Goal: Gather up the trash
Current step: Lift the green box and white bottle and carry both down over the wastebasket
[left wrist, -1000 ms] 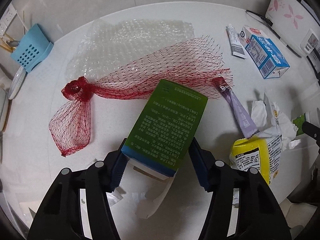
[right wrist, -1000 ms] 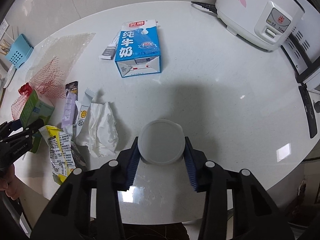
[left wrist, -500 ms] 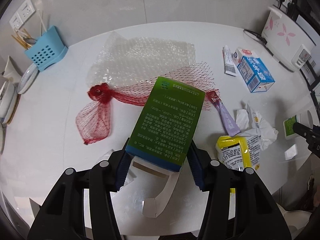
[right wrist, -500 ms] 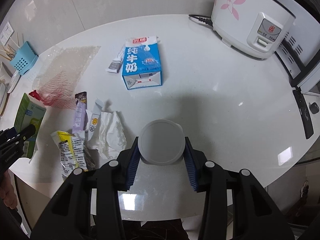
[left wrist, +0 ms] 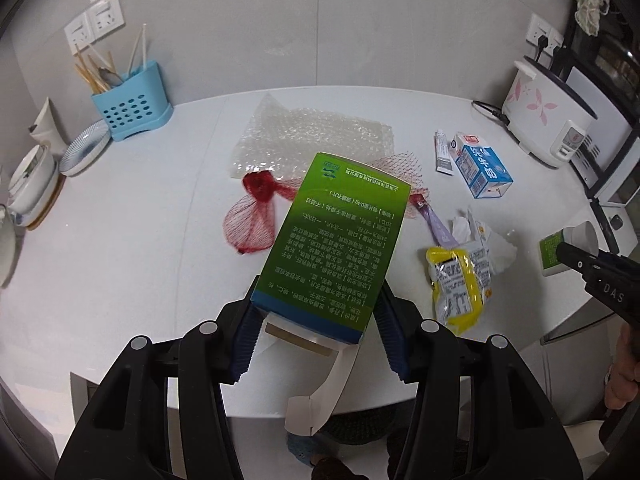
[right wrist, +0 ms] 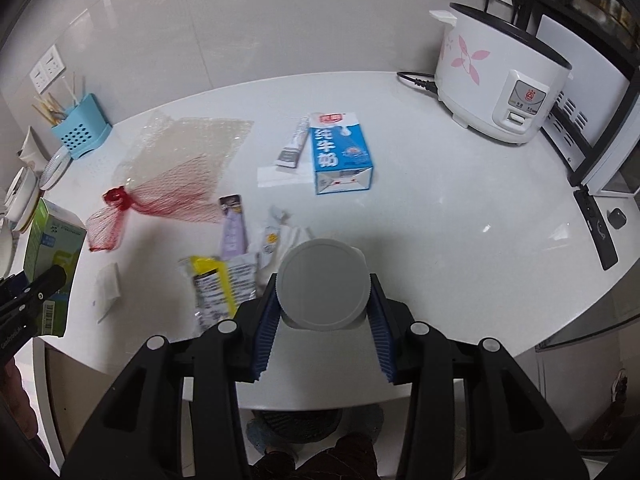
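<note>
My left gripper (left wrist: 318, 300) is shut on the lower end of a green printed box (left wrist: 340, 236), held tilted above the white table (left wrist: 140, 260) with its bottom flap hanging open. The right gripper (right wrist: 323, 286) is shut on a white round cup (right wrist: 322, 270) with a green label, also raised off the table. Below lie a red net bag (left wrist: 256, 220), bubble wrap (left wrist: 312, 140), a blue milk carton (right wrist: 340, 156), a small tube (right wrist: 294, 148), a purple sachet (right wrist: 232, 228), a yellow wrapper (left wrist: 456, 280) and crumpled tissue (left wrist: 496, 248).
A white rice cooker (right wrist: 500, 92) with its cord stands at the back right, a remote (right wrist: 598, 228) near the right edge. A blue utensil holder (left wrist: 132, 104) and stacked dishes (left wrist: 32, 176) occupy the far left. A dark round thing (right wrist: 296, 420) shows below the table's front edge.
Both grippers rose and drew back from the table, the left carrying the green box and the right the white cup. The trash on the table has not moved.
</note>
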Tool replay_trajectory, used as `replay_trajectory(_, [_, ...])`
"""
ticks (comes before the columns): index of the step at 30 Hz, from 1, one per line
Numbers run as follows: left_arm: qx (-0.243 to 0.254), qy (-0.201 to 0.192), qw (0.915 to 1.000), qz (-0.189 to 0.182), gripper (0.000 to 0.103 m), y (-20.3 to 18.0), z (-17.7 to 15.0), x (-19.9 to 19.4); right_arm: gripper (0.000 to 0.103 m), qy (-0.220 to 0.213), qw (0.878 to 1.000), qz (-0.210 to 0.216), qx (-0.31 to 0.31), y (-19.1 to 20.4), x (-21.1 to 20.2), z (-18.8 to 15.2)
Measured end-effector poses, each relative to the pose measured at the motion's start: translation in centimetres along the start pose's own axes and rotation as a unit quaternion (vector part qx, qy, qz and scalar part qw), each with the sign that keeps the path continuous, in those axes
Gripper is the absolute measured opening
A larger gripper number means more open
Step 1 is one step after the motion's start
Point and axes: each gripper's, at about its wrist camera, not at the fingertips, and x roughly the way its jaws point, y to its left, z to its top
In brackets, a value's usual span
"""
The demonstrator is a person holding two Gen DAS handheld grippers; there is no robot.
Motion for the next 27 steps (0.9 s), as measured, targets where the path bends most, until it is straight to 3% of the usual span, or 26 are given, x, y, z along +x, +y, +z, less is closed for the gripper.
replay_trajectory(10, [0.021, 0.01, 0.9995, -0.023, 0.052, 3.3, -6.9, -1.7, 0.04, 0.008, 1.0, 0.011, 0.009, 5.5, -2.6, -8.0])
replay_trajectory(17, [0.014, 0.021, 0.9991, -0.033, 0.052, 3.8, -11.2, -1.6, 0.04, 0.006, 0.999, 0.03, -0.041, 8.3, -3.2, -12.0])
replay_trajectory(22, [0.001, 0.036, 0.9988, -0.033, 0.052, 3.0, -14.8, -0.2, 0.04, 0.015, 0.995, 0.049, -0.083, 9.4, -1.8, -14.7])
replay_trajectory(27, [-0.01, 0.054, 0.9983, -0.02, 0.052, 1.3, -18.7, 2.5, 0.04, 0.044, 0.992, 0.062, -0.104, 8.6, 2.1, -18.0])
